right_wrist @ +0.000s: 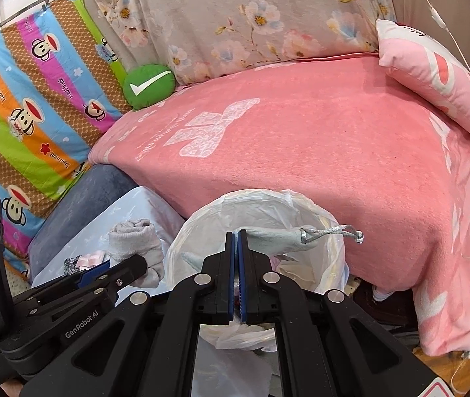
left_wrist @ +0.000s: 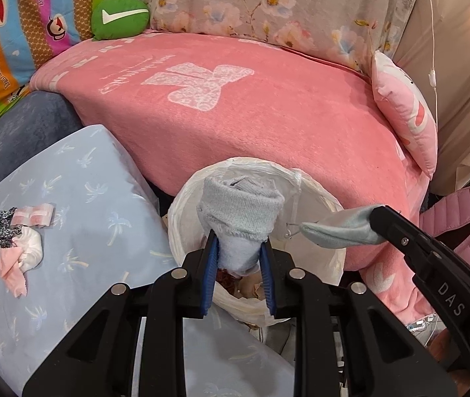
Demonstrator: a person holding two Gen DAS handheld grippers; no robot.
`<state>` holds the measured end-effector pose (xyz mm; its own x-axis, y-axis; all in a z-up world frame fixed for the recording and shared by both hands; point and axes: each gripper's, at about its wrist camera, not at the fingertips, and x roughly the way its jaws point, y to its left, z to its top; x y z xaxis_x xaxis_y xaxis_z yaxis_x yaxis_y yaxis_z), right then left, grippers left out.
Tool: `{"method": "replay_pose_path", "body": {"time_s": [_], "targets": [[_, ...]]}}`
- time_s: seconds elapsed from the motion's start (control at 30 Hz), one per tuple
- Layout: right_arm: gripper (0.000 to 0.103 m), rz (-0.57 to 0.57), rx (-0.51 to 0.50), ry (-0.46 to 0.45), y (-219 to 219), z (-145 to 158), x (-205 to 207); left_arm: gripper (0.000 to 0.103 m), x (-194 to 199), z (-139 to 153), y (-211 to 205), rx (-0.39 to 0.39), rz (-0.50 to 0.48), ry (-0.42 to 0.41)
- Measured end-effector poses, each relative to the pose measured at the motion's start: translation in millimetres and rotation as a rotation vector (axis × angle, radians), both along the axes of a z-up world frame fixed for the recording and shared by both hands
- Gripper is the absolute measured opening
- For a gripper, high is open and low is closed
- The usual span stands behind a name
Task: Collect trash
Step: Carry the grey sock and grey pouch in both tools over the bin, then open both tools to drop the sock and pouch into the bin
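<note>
A pink blanket (left_wrist: pixel 268 125) printed with a white bow spreads across the far half of the scene, backed by a grey floral cloth (left_wrist: pixel 268 3) and, at far left, a striped cartoon-monkey quilt (right_wrist: pixel 26 106); a pale blue pillow (left_wrist: pixel 79 218) with a palm-tree print lies near left, beside a dark blue cushion (left_wrist: pixel 20 132). A pink and white cushion (right_wrist: pixel 433 76) leans at the far right edge of the blanket, and a green round cushion (left_wrist: pixel 119 16) with a white tick sits at the far left corner. Directly in front of you, against the near edge of the blanket, stands the white bin (right_wrist: pixel 261 231) lined with a thin plastic bag, scraps showing inside it.

Your left gripper (left_wrist: pixel 239 266) is clamped on a rolled grey sock (left_wrist: pixel 241 211), its blue pads pressing the lower end of the roll; in the left wrist view the sock stands above the bin mouth, while the right wrist view shows it just left of the rim. Your right gripper (right_wrist: pixel 236 258) has its jaws pinched nearly together on a flat grey fabric piece (right_wrist: pixel 274 236) with a silver loop at its far end, held over the open bin.

On the blue pillow, well left of the bin, lies a small heap of scraps (left_wrist: pixel 20 231): a crumpled white wad, a pink rag, a dark patterned bit and a pink-and-white wrapper, all touching one another.
</note>
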<state>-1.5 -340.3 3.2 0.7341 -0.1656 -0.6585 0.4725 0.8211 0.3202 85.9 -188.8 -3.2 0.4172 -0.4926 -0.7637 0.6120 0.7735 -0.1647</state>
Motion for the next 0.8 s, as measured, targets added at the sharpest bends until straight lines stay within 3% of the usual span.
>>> {"method": "replay_pose_path", "body": {"time_s": [0.6, 0.67, 0.73, 0.8], "targets": [[0.003, -0.021, -0.008, 0.014, -11.8, -3.0, 7.7, 0.026, 5.6, -2.4, -18.8, -0.001, -0.025, 0.009], [0.003, -0.021, -0.012, 0.016, -11.7, -3.1, 9.0, 0.029, 8.2, -3.2, -20.3, 0.002, -0.017, 0.014], [0.003, -0.022, -0.012, 0.018, -12.9, -3.4, 10.3, 0.042, 11.5, -3.9, -19.8, -0.005, -0.008, 0.024], [0.003, -0.022, -0.012, 0.018, -13.4, -3.3, 11.2, 0.047, 13.8, -3.4, -17.8, -0.016, 0.002, 0.020]]}}
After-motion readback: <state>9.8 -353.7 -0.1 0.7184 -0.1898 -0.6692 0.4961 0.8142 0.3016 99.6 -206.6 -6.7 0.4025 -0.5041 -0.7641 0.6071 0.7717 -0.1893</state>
